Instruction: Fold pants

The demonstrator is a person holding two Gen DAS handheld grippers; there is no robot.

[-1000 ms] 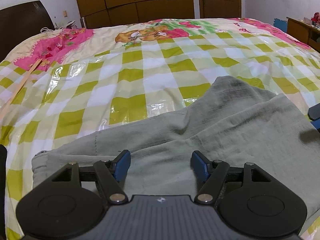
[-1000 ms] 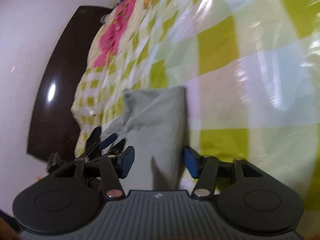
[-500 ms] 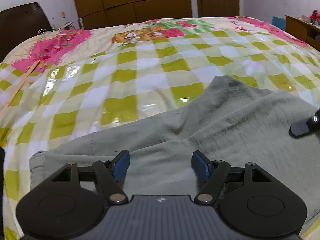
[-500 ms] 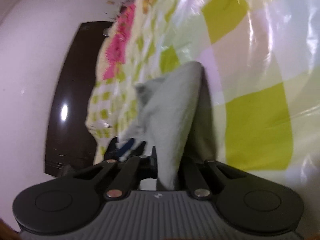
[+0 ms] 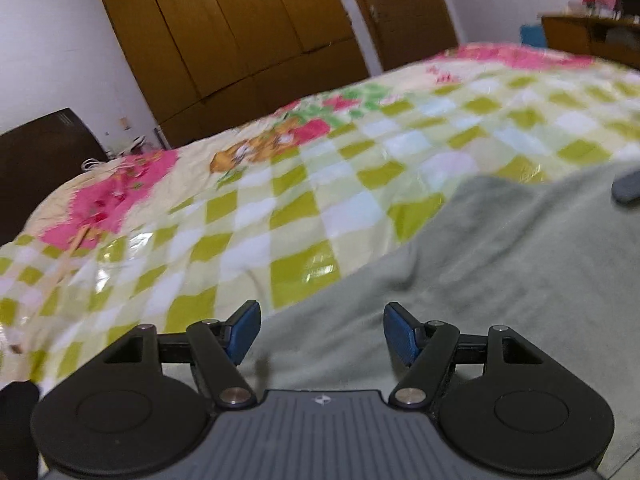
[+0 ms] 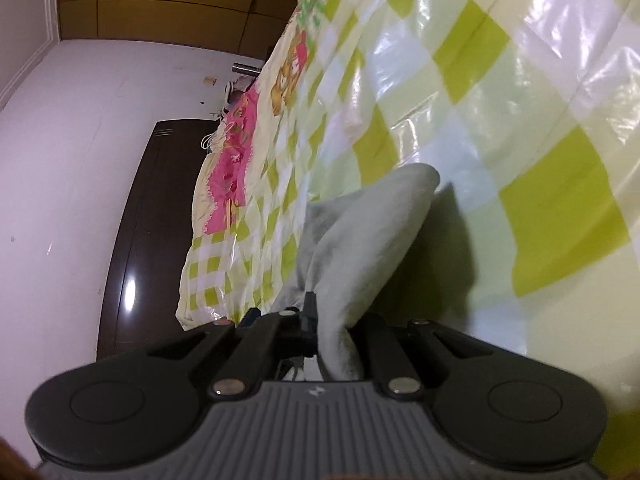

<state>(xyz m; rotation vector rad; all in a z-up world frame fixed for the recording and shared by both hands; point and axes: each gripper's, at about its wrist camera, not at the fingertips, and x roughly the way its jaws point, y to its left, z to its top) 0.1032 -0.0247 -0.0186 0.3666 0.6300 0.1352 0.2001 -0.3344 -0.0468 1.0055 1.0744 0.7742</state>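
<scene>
One pair of grey-green pants (image 5: 500, 280), one checked bed cover (image 5: 320, 184), two grippers, one wooden wardrobe (image 5: 240, 32)

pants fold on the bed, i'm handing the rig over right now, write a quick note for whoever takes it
Left gripper: open, empty, low over the grey-green pants, pads either side of the cloth but not closed on it.
Right gripper: shut on a bunched end of the pants, lifted off the bed cover.
Pants: mostly spread on the green checked bed cover; only the right gripper's end is raised.
Done: one end gripped and picked up.
Left: no finished fold is visible. The left gripper probably needs to grip too, then carry the held end over and lay it flat.
</scene>
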